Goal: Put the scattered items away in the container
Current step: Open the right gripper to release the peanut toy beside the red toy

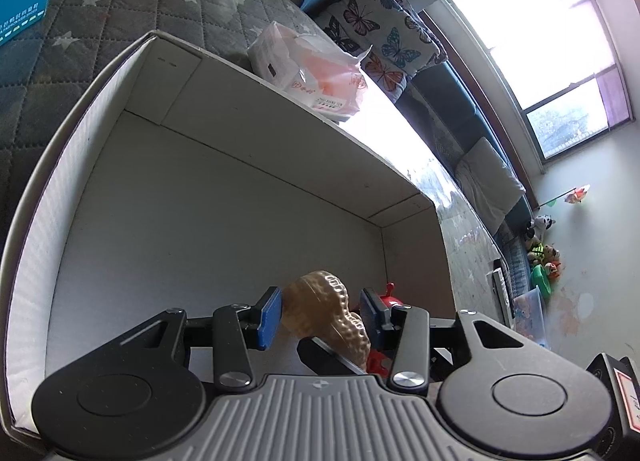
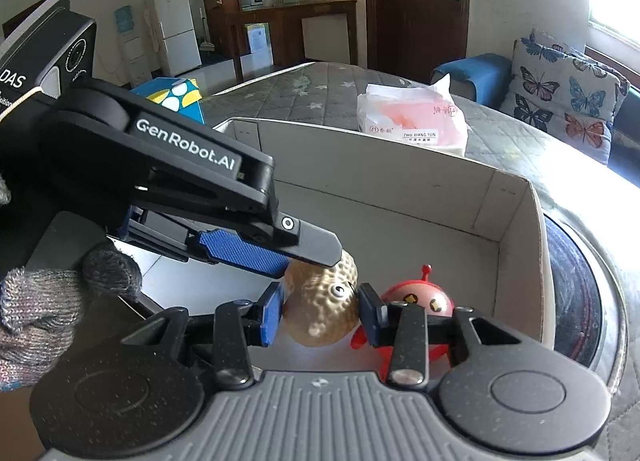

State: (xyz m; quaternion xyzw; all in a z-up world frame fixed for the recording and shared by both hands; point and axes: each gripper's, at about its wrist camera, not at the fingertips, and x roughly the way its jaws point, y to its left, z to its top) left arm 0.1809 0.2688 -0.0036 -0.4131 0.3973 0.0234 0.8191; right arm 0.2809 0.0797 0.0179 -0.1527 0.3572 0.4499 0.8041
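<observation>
The peanut toy [image 1: 326, 315] looks like a light, hollow moulded piece, probably a slightly yielding plastic or rubber, so it should need only a gentle squeeze; its dimpled shell ought to give the pads some bite, though the rounded lobes could roll out of a pinch taken too near an end. The narrow waist between the two lobes seems the safest place to hold it. It is tan, pitted all over like a real shell, and has a small cartoon eye on the side facing the right wrist camera. It sits between the spread blue pads of the left tongs [image 1: 320, 315], which stand apart on either side of it without visibly pressing, and it also lies between the parted fingers of the right tongs [image 2: 320, 311], which are likewise not clamped on it. From the right wrist view the left tongs reach in from the left and above, one finger tip over the toy's top. Just right of the peanut rests a red round toy [image 2: 416, 303] with an antenna. Both lie on the floor of the white cardboard box [image 1: 280, 141], beyond whose far wall a tissue pack [image 2: 414, 121] lies on the quilted mattress [image 2: 312, 97].
</observation>
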